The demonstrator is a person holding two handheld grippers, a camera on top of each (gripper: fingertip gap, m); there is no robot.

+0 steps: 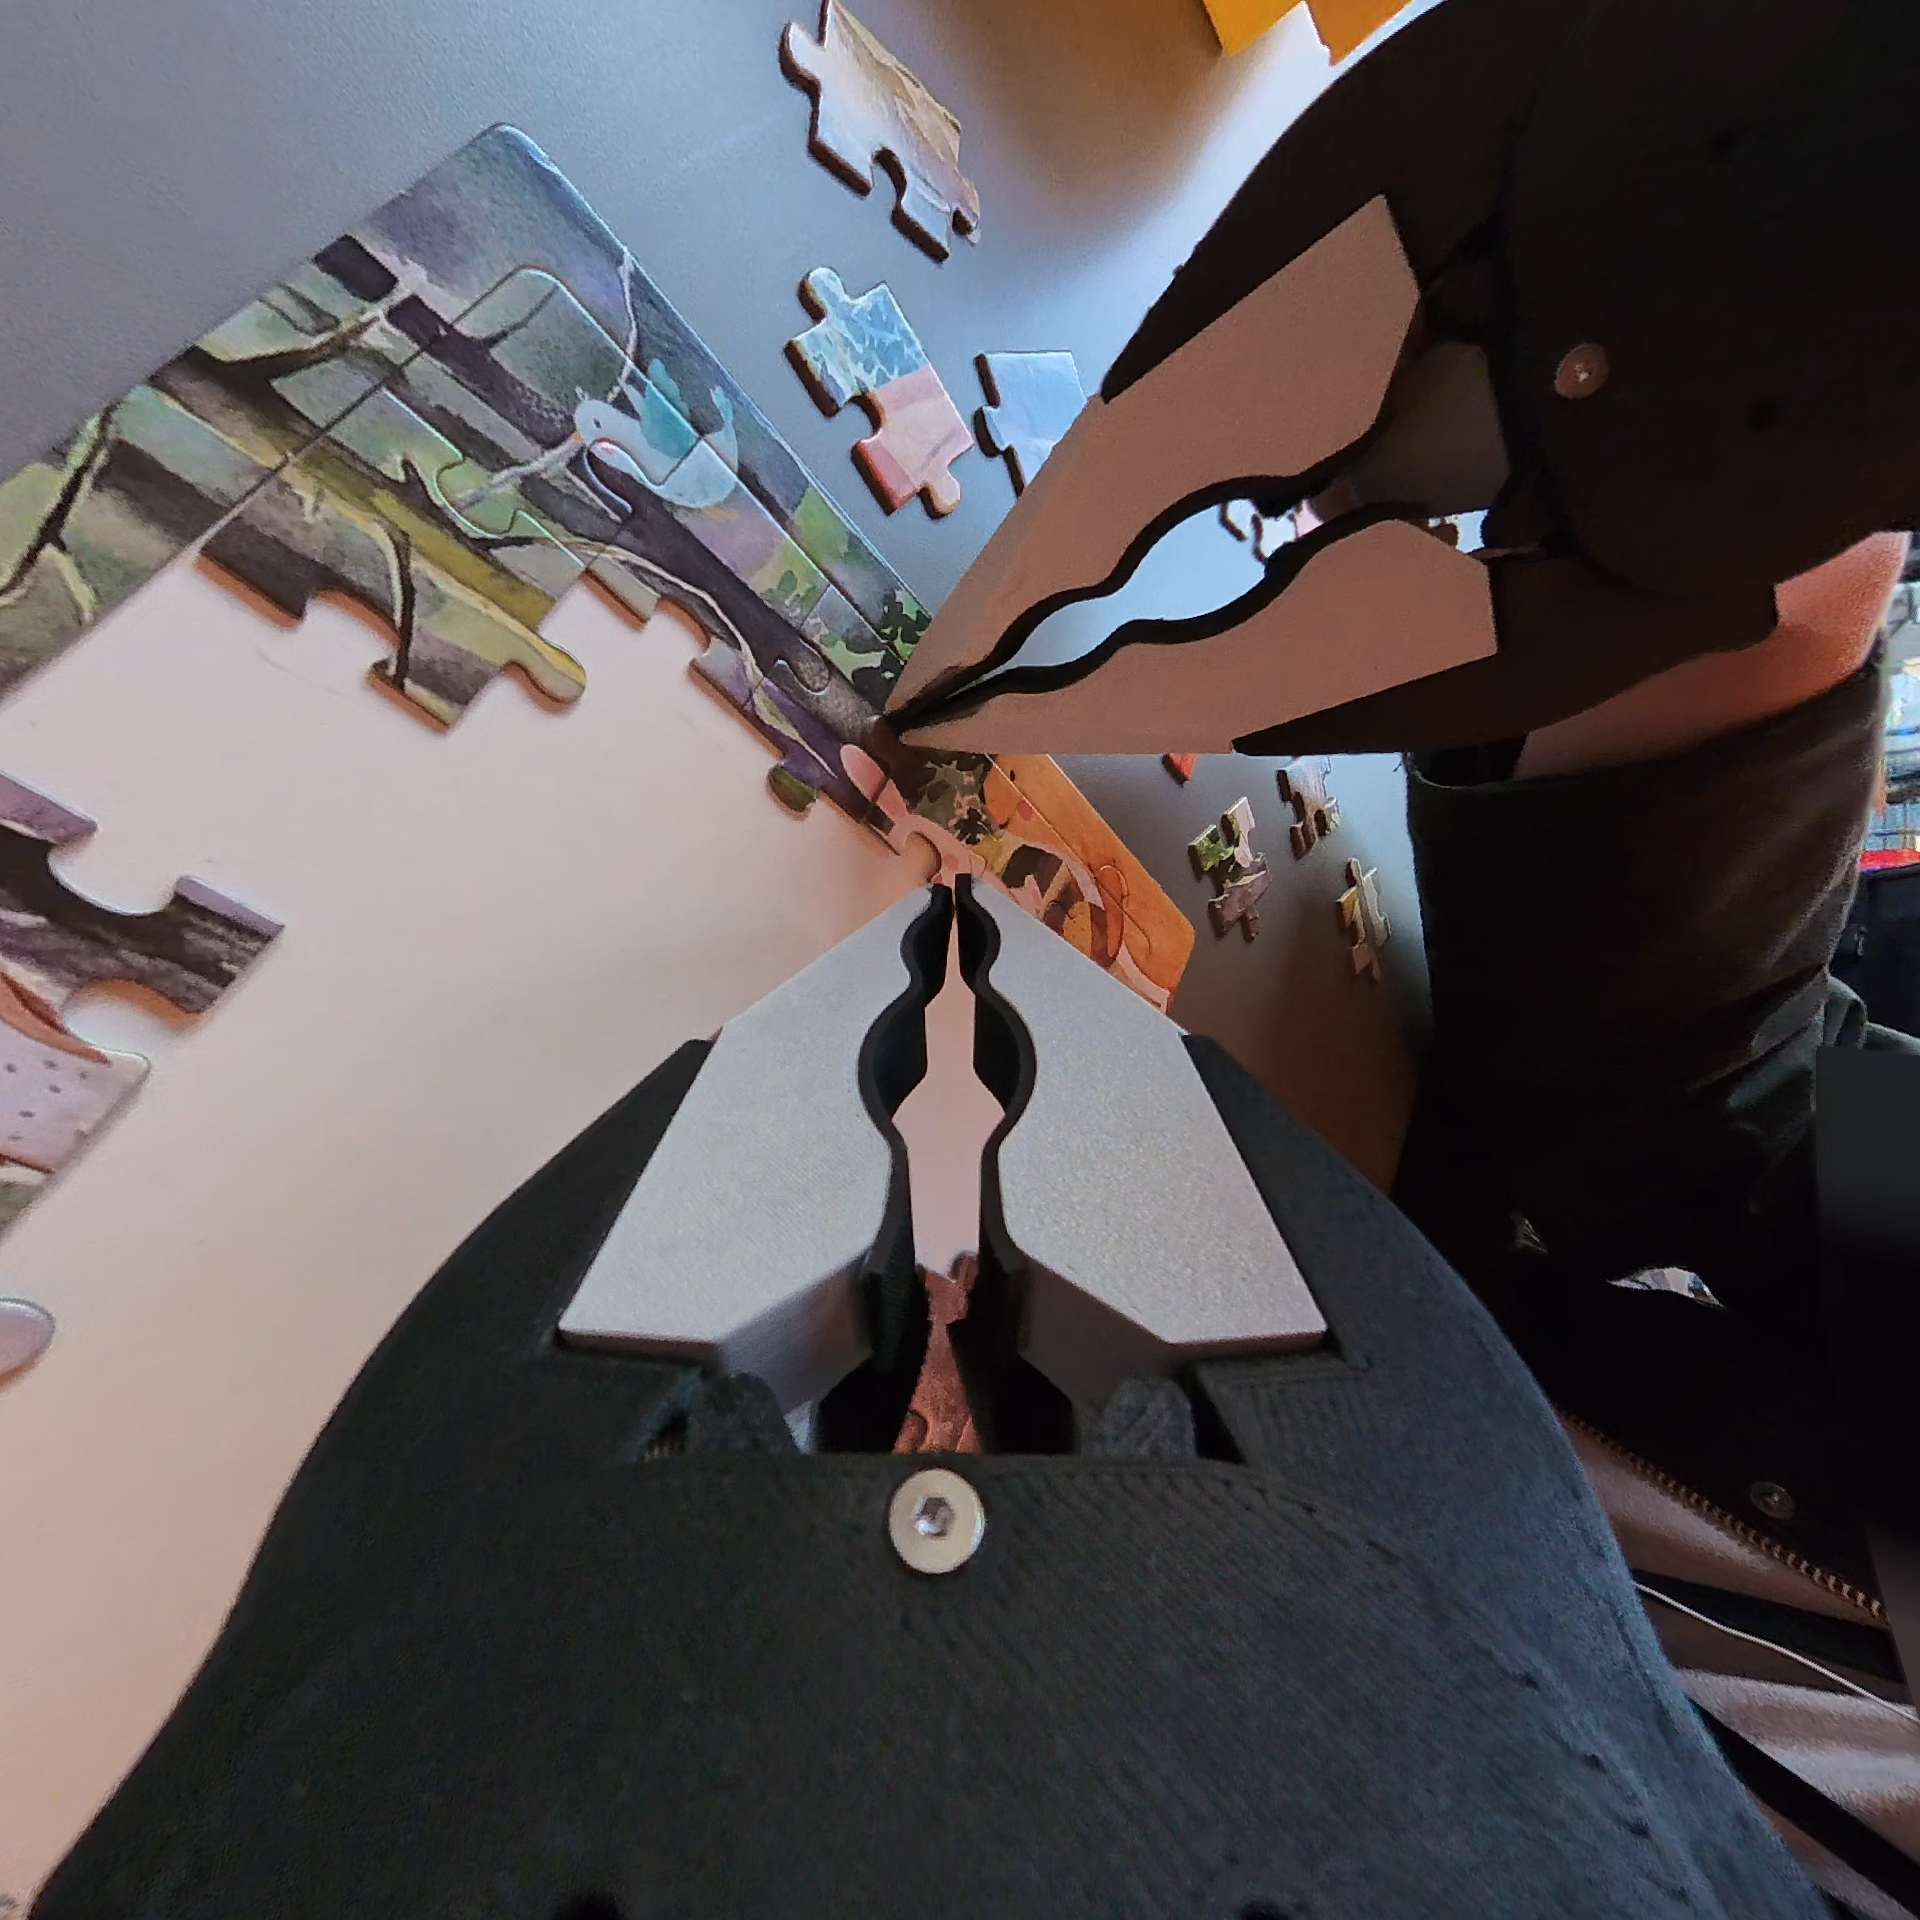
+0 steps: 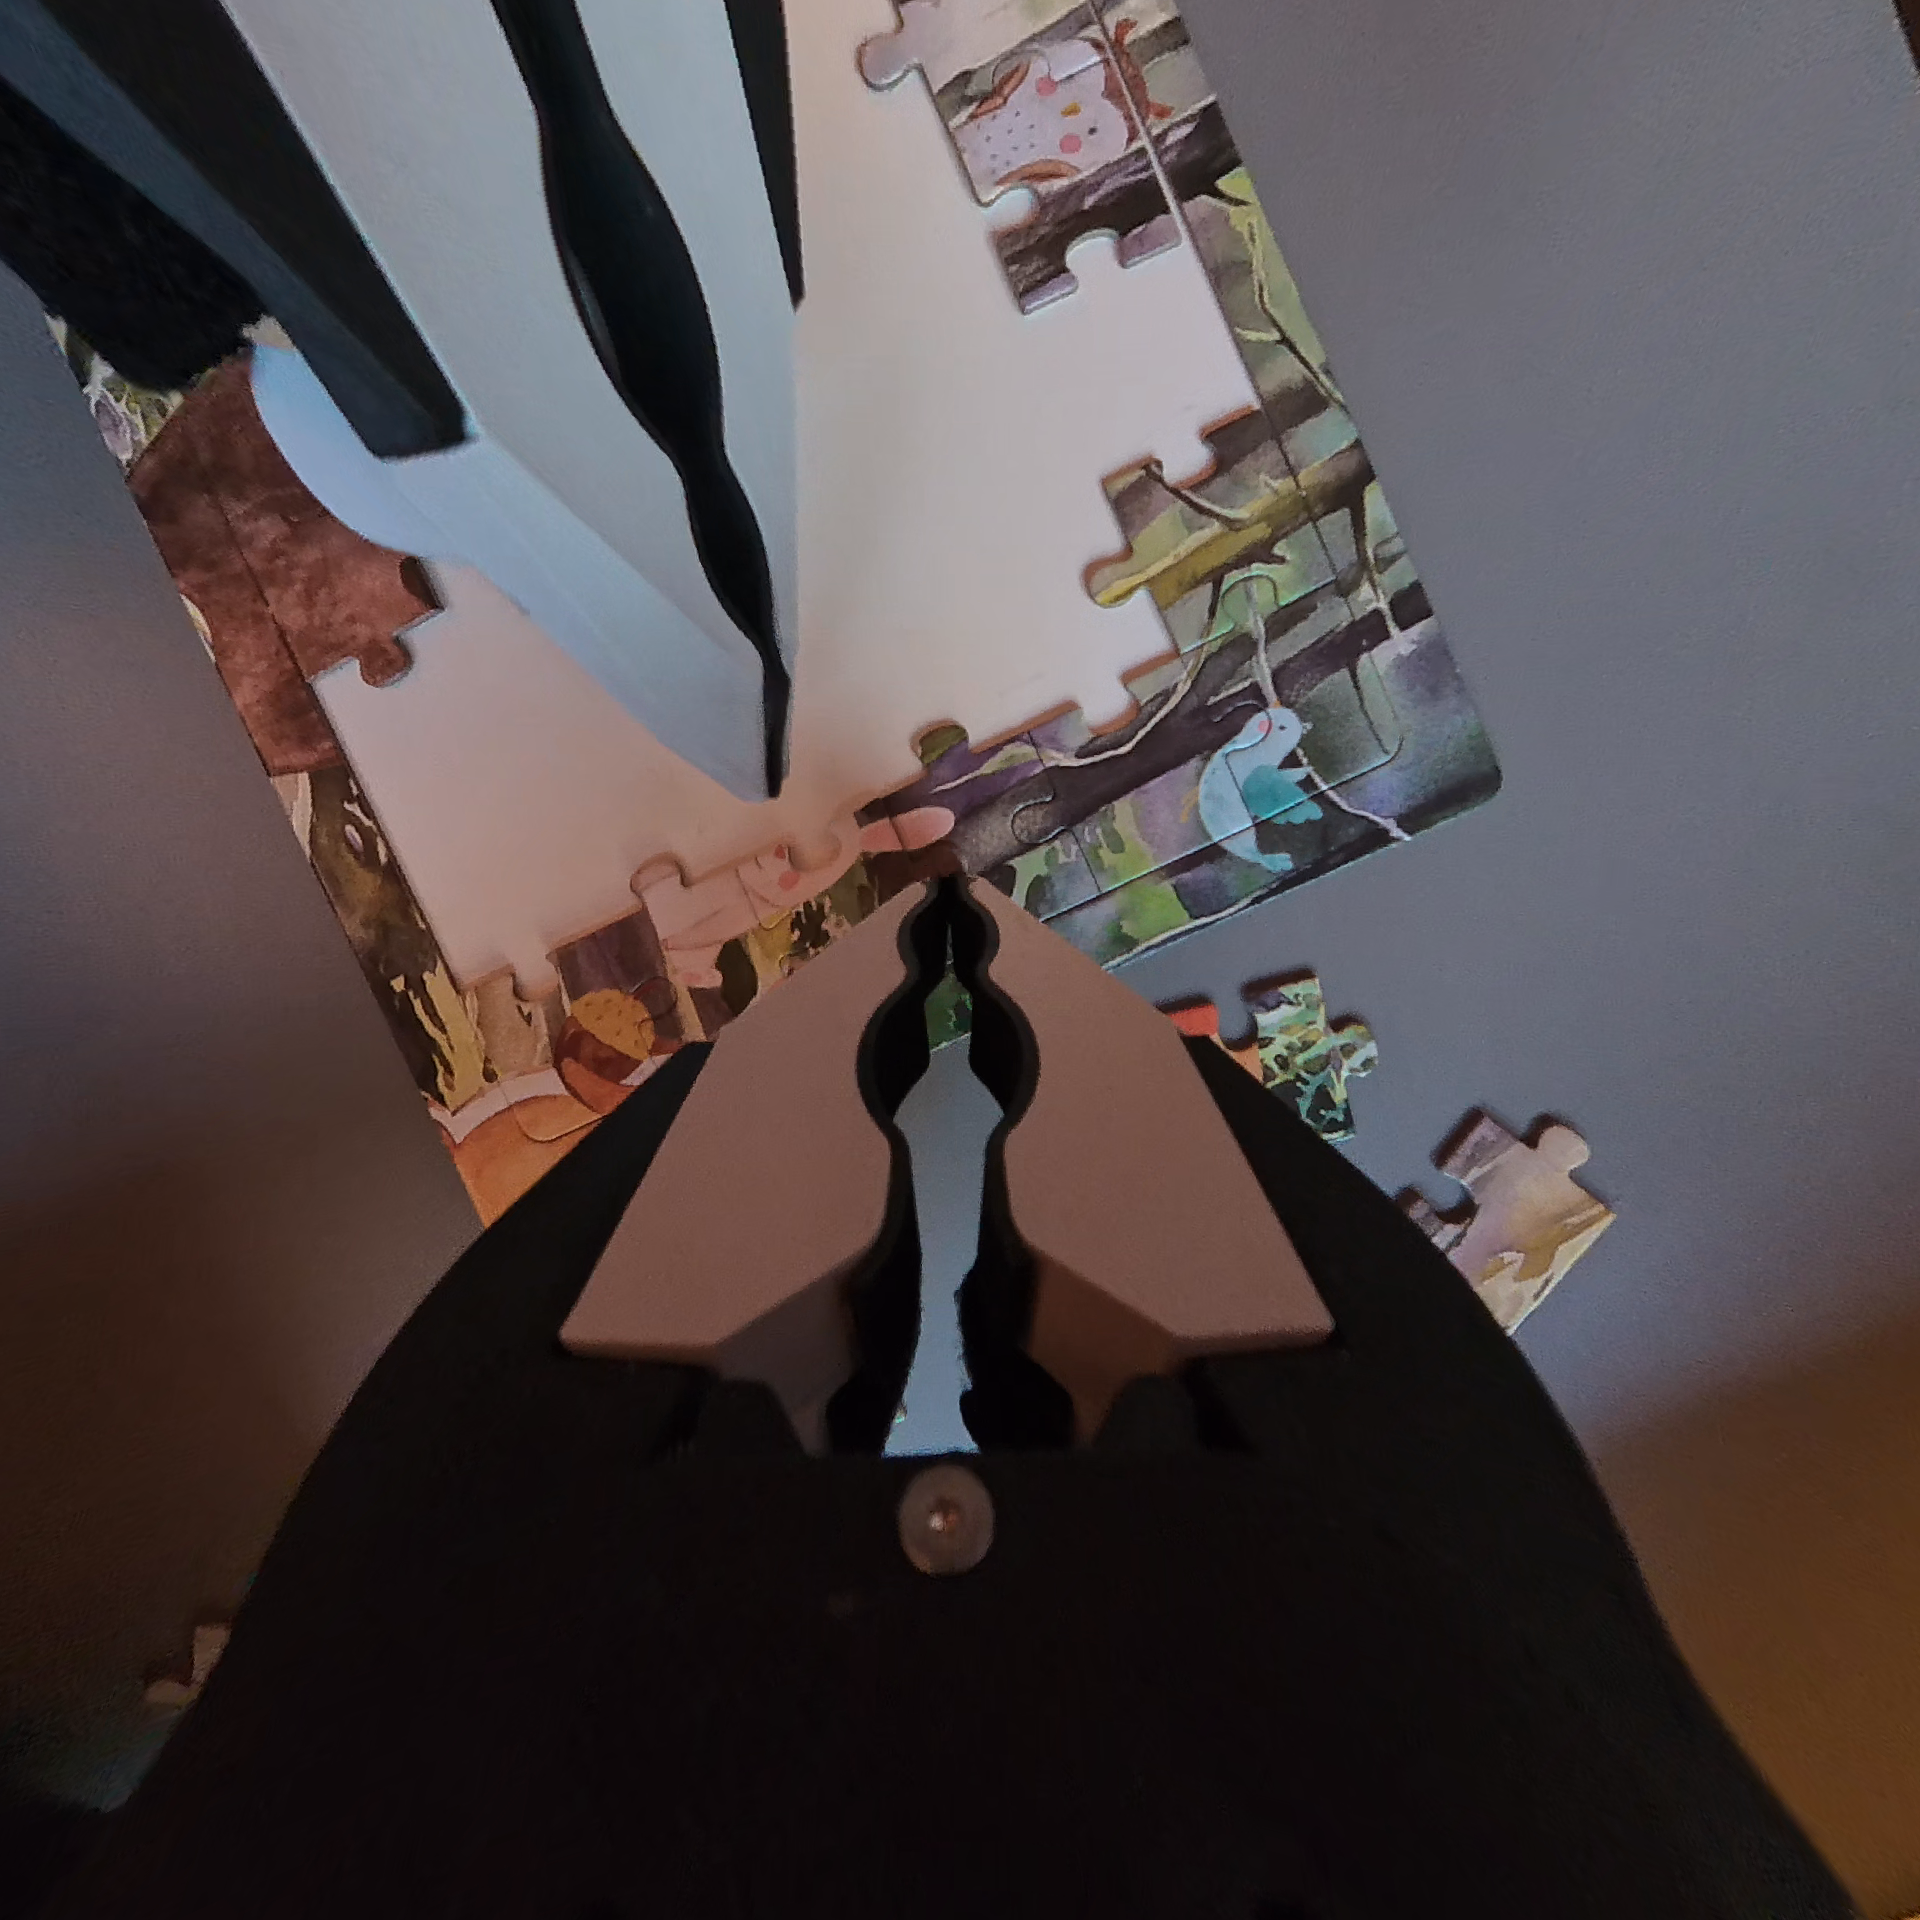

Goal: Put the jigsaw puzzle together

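step: seating a piece in the puzzle (image 1: 499,436) border, on the surface (image 2: 1662,416).
left gripper (image 1: 954,888): jaws together, tip by the join.
right gripper (image 2: 948,885): jaws together, pressing the border edge.
next: you need a loose piece (image 1: 883,390); open first.

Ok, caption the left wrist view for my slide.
Both shut grippers, left and right, press their tips on the half-built jigsaw puzzle.

The place cannot be named with confidence: only a plain grey tabletop (image 1: 260,135) shows, with a partly built jigsaw puzzle (image 1: 499,436) and loose pieces (image 1: 883,384) on it. A seated person's dark jacket (image 1: 1621,1039) shows at right, suggesting an indoor desk.
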